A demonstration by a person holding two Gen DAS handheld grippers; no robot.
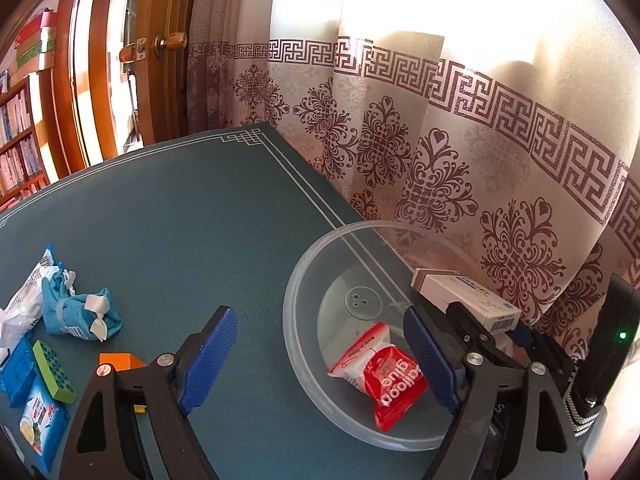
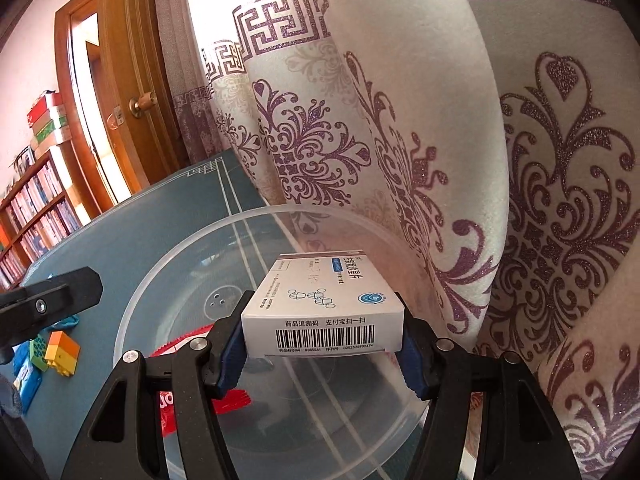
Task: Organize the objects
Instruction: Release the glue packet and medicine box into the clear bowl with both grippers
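Right gripper (image 2: 322, 354): clamped on a white box (image 2: 324, 312), held above the clear bowl (image 2: 168, 276).
Left gripper (image 1: 320, 360): jaws apart, empty, beside the bowl.
Bowl contents: a red packet (image 1: 384, 376).
Risk: the bowl overhangs the table (image 1: 160, 208) edge by the curtain (image 1: 480, 160); a hard drop could tip it.

On the white medicine box (image 2: 324, 312) in my right gripper (image 2: 320, 350), the barcode face reads "药品追溯码 支付宝扫一扫", with "8385561" and "0252525909474" beneath. On the red packet (image 1: 390, 384) in the clear bowl (image 1: 304, 280), I read "balloon glue", inverted.
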